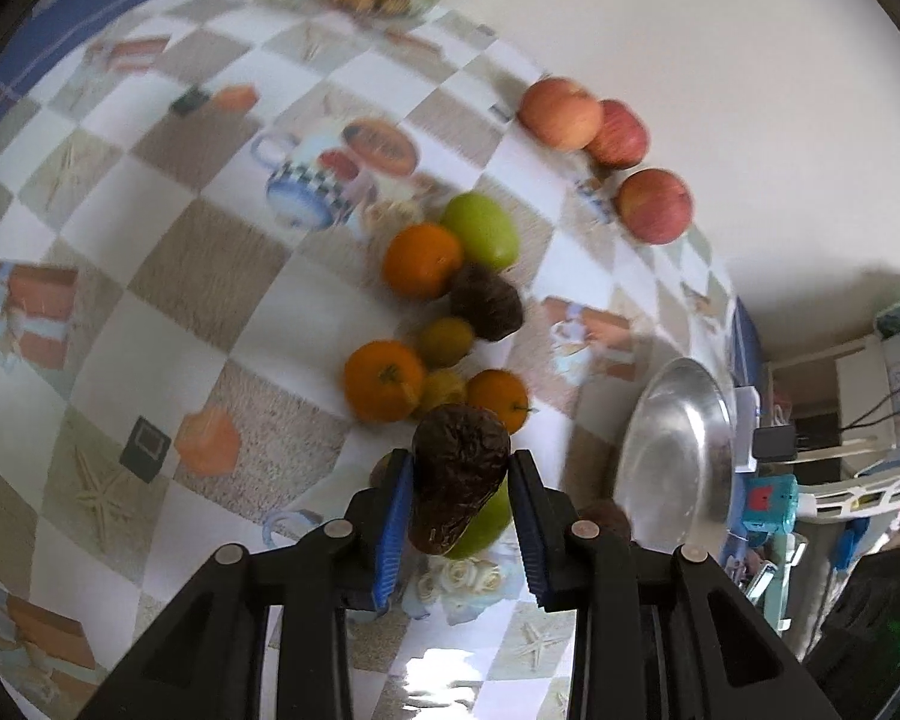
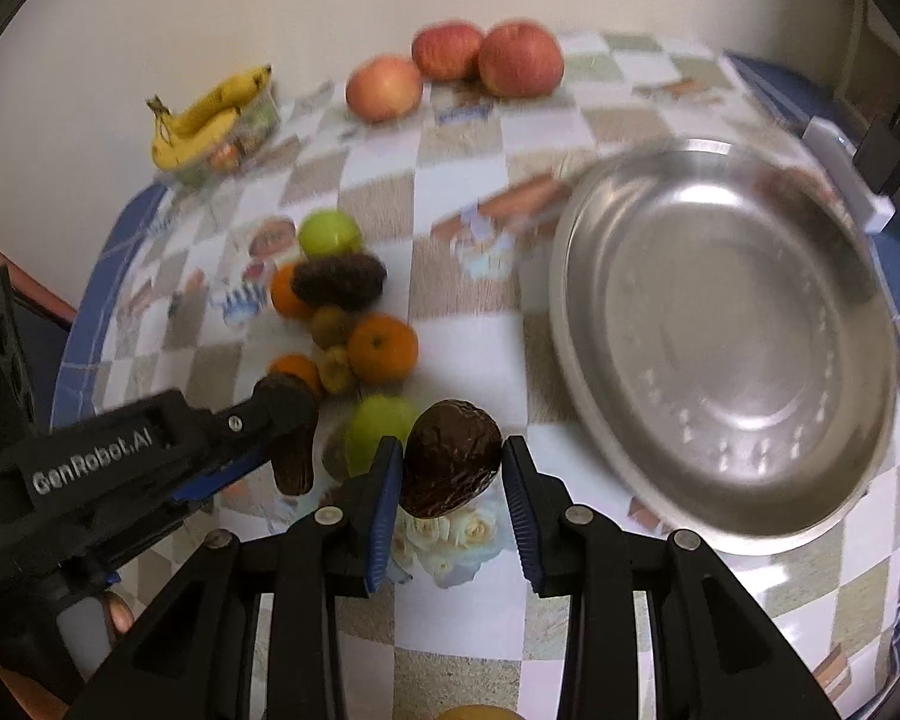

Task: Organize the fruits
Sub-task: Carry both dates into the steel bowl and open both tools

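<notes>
Surface: checkered tablecloth with printed mugs and starfish, a pale wall behind it.
Landmark: steel plate, bare metal inside, lying near the table's edge.
Left gripper: blue-padded fingers pinching a dark wrinkled avocado, held above the cloth beside the plate; a green fruit shows just under it.
Right gripper: pinching a second dark avocado between its pads, just beside the plate's near rim.
Fruit pile: oranges, a green apple, a fuzzy brown fruit and small yellowish fruits, clustered together well apart from the plate, on the side away from the table's edge.
Red apples: three in a row at the wall, beyond the plate.
Bananas: resting on a clear container farther along the wall, far from the plate.
</notes>
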### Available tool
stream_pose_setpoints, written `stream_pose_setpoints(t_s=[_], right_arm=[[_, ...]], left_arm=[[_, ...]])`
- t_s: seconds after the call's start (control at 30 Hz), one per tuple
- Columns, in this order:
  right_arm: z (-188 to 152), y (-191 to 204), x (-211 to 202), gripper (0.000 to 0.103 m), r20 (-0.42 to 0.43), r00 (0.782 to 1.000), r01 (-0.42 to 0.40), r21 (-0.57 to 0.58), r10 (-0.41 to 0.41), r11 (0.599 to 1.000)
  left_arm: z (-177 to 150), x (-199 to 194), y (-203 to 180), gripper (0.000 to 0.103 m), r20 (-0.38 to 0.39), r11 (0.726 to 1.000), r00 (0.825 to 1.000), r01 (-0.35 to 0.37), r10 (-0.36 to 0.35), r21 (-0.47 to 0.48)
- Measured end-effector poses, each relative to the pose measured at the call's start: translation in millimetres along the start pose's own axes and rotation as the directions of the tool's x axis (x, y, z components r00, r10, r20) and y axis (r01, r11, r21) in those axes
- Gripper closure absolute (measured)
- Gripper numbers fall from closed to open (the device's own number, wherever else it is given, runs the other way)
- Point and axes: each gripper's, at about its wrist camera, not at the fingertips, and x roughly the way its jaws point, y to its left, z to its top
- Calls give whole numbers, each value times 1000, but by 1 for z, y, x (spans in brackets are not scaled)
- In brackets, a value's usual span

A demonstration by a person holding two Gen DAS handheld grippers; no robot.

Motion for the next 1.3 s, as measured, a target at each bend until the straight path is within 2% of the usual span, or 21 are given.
stream_pose_setpoints(t_s=[0.17,0.23,0.3,0.37,0.53,0.67,0.87,0.97,1.07,1.3], right_arm=[[18,-8,-13,67,47,998,32,43,-34,999],[26,-15,-14,67,49,999,15,77,-19,997],[37,-21,-16,67,64,997,45,96,-51,994],[48,-30,-17,67,85,995,41,123,-52,992],[65,-58,-14,67,99,992,63,169,-81,984],[74,-96,-13,67,96,983,130,244,-157,961],[75,-136,-9,67,82,976,167,318,-202,933],[73,-148,-6,67,77,976,166,337,-202,927],[71,-160,-2,67,67,976,169,364,-207,916],[67,-168,13,67,38,979,172,379,-201,909]], left_arm=[[8,-7,-16,68,50,998,998,-35,32,50],[12,-6,-22,68,55,997,998,-38,35,64],[16,-4,-30,68,57,996,998,-39,35,78],[19,1,-42,68,58,993,997,-47,41,105],[19,27,-80,68,13,981,1000,-26,24,192],[13,50,-111,68,-39,966,999,3,7,257],[-3,86,-151,68,-116,940,993,40,0,340],[-8,102,-160,68,-137,929,990,39,13,369],[-9,113,-161,68,-151,929,988,41,16,367],[-7,129,-157,68,-142,925,988,7,51,381]])
